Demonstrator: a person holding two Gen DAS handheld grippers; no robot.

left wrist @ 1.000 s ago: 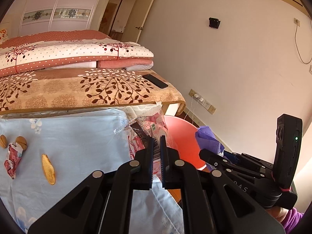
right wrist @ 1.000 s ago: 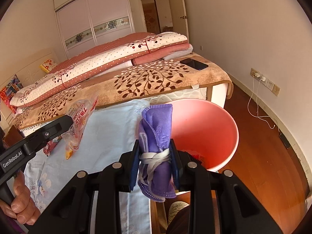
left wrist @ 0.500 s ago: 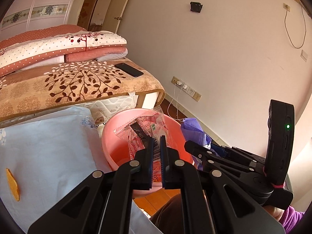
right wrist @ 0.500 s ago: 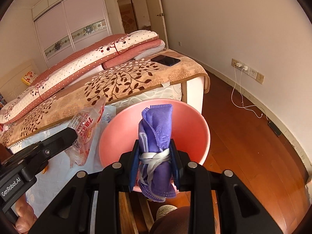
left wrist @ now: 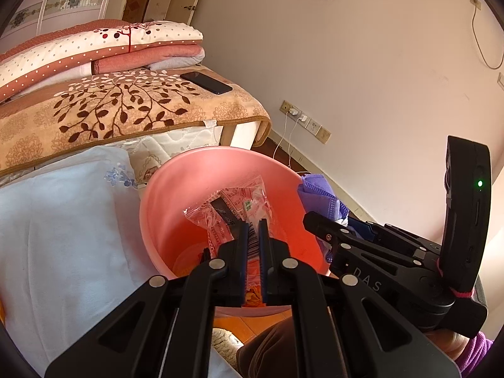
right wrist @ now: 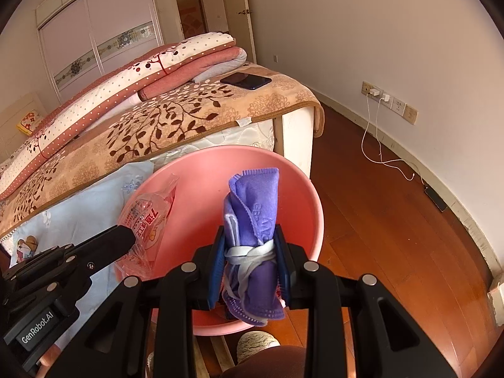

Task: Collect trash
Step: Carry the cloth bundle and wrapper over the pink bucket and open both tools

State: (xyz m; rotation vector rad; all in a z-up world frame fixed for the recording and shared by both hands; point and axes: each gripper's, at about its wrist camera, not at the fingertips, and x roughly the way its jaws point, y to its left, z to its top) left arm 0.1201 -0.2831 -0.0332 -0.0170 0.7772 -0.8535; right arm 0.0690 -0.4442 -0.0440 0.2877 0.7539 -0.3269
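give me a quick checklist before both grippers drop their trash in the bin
1. Left gripper shut on the plastic snack wrapper: ok.
2. Wrapper over the pink bin opening: ok.
3. Right gripper shut on the folded purple face mask: ok.
4. Mask over the bin opening: ok in the right wrist view; in the left wrist view it sits near the rim, so cannot tell for certain.
5. Room left in the bin: ok, only a little trash shows at the bottom.
6. Grippers apart from each other: ok.
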